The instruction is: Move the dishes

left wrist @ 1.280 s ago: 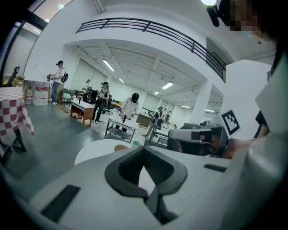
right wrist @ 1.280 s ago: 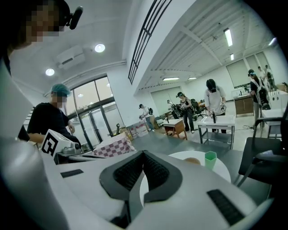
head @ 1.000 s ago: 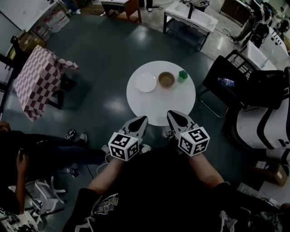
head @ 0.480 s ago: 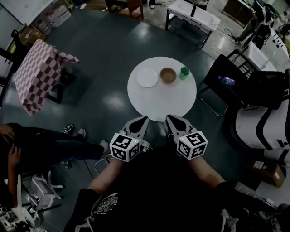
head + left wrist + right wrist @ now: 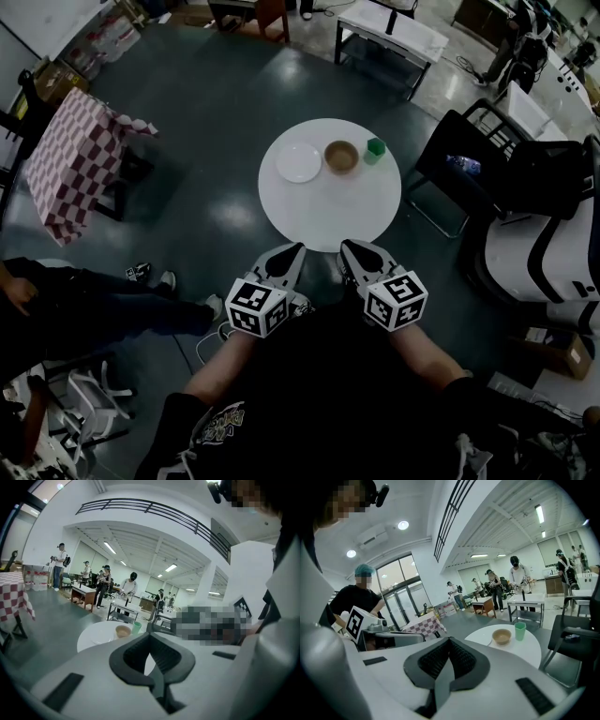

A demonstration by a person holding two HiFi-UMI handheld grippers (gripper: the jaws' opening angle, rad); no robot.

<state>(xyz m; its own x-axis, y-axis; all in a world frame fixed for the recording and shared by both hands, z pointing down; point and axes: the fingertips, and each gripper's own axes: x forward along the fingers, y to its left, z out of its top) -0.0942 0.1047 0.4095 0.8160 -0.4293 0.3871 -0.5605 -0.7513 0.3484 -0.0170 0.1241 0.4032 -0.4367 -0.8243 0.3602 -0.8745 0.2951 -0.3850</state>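
As L gripper [image 5: 294, 249] & R gripper [image 5: 349, 247], both clenched empty, backed off table [image 5: 328, 220] rim, plate [image 5: 298, 161] & bowl [image 5: 341, 157] stayed far-side, no closer.

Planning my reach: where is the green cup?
In the head view, the green cup sits far right on the white table, beside the brown bowl.

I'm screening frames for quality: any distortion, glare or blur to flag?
Head view: dim overall, wide-angle bending at edges, the white table brightest, glossy floor reflecting light. Left gripper view: fisheye, black corners. Right gripper view: likewise, ceiling lights blown out, bowl and cup sharp.
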